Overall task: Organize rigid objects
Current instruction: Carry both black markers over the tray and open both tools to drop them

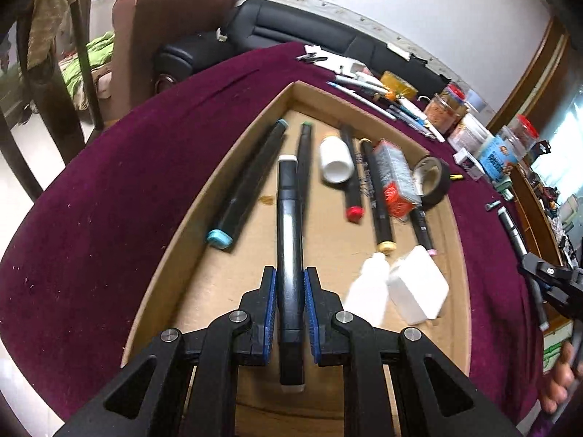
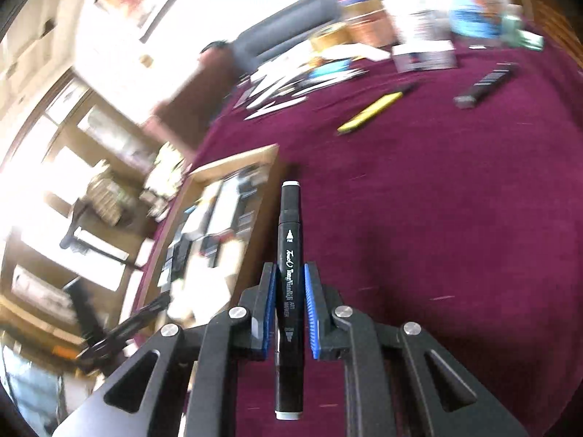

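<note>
- We're at a table under a dark maroon cloth (image 1: 109, 189), with a shallow cardboard tray (image 1: 460, 218) sitting on it and a black sofa (image 1: 291, 25) behind.
- Our left gripper (image 1: 289, 284) has its blue pads pressed against both sides of a black marker with white end caps (image 1: 289, 240). It's clamped around its middle, up over the tray floor.
- That marker runs straight along the fingers, far cap pointing away from us toward the tray's far corner and the near cap poking back between the jaws.
- Past it in the tray we've got a blue-capped marker (image 1: 247, 182), a red-capped marker (image 1: 351, 178), a white bottle (image 1: 337, 160) and a roll of black tape (image 1: 433, 178).
- Our right gripper (image 2: 290, 280) is likewise closed tight on a second black marker (image 2: 289, 273). Held mid-barrel over the cloth, just right of the tray's edge.
- It also lies along the fingers, pointing away.
- Further out on the cloth there's a yellow utility knife (image 2: 371, 109).
</note>
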The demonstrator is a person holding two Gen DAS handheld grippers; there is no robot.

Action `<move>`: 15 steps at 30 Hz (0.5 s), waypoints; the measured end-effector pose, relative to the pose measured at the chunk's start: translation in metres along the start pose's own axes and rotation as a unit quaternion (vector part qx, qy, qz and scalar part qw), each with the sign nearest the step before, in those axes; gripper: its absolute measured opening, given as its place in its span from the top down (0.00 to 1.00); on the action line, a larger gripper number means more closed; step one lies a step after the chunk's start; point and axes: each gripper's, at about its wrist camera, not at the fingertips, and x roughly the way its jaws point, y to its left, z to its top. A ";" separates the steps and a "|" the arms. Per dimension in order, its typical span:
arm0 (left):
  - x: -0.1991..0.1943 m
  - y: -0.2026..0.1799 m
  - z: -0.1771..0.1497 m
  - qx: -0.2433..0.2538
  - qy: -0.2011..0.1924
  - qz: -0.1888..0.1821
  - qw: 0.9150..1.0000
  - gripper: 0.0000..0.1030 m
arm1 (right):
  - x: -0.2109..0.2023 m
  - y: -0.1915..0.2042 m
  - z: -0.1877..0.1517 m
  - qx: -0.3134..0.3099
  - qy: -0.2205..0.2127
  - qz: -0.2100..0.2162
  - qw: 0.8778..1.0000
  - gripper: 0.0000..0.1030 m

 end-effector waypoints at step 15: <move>-0.040 0.045 0.008 -0.052 -0.050 -0.058 0.996 0.66 | 0.113 0.146 -0.043 -0.147 0.132 0.045 0.979 0.86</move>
